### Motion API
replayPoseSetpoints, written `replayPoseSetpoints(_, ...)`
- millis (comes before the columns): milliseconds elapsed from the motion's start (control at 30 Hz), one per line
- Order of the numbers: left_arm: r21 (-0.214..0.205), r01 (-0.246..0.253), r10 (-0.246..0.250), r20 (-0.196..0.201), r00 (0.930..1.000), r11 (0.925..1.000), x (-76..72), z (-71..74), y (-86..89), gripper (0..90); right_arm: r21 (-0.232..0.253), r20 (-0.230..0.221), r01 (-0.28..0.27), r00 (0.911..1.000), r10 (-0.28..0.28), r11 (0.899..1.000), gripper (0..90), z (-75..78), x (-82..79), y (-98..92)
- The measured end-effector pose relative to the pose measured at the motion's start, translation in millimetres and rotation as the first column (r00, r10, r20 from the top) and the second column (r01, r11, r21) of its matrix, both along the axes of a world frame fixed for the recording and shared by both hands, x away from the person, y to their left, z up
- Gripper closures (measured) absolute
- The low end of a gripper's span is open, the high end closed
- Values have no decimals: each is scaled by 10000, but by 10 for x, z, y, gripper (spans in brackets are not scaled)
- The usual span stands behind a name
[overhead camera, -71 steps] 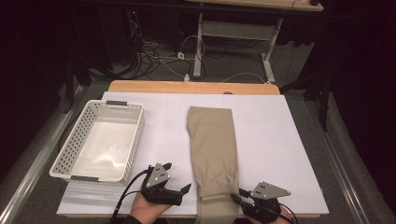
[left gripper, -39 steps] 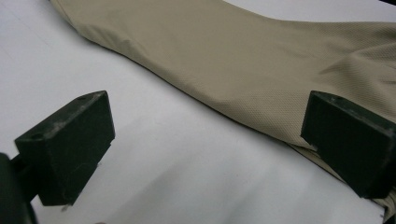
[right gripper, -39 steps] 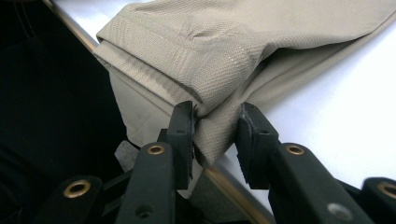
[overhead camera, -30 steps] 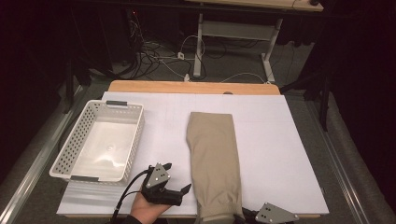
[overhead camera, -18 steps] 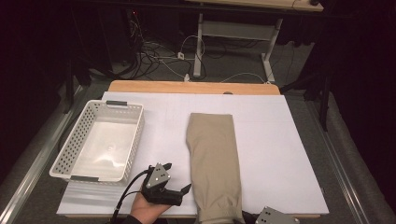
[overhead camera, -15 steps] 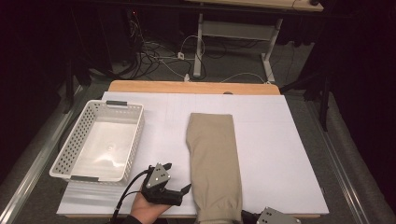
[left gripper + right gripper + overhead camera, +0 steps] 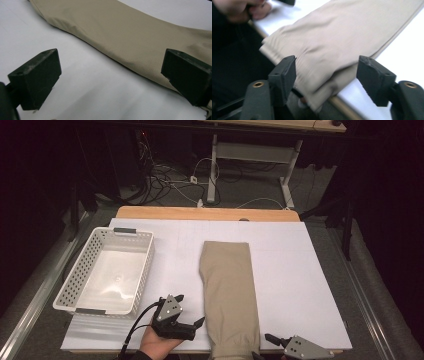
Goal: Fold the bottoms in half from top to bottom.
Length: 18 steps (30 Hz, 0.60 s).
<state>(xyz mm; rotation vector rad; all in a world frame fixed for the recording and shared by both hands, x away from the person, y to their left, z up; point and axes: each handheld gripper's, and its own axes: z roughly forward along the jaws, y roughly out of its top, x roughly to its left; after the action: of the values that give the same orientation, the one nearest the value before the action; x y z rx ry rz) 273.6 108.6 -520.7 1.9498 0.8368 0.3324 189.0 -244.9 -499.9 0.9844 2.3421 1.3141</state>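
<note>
Folded beige trousers (image 7: 228, 295), fine-ribbed knit, long rectangle on white worktop (image 7: 300, 285); right tool (image 7: 327, 75) just opening astride hem, left tool (image 7: 110, 77) open, empty.

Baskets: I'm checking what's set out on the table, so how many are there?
1. The white basket sits at the table's left side, left of the beige folded garment. No part of the tabletop looks hidden.
</note>
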Motion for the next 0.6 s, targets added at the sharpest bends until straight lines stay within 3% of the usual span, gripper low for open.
replayPoseSetpoints(133,14,-113,113,-146,9998,9999,17,-1,-3,16,283,199,422,9989,-428,9987,242,53,163,19)
replayPoseSetpoints(267,95,-132,134,-284,9995,9999,32,-1,-10,15,309,99,945,9954,-949,9950,204,41,385,28)
replayPoseSetpoints(467,241,-213,227,-625,9978,9995,86,12,-29,13,304,-35,1309,9914,-1309,9909,146,19,713,47)
replayPoseSetpoints(533,555,-389,446,-1062,9933,9977,163,23,-65,13,244,-79,1374,9905,-1373,9902,141,8,836,57)
replayPoseSetpoints(600,612,-518,602,-1450,9876,9968,283,32,-104,13,325,-140,1489,9888,-1485,9883,160,-8,1000,70)
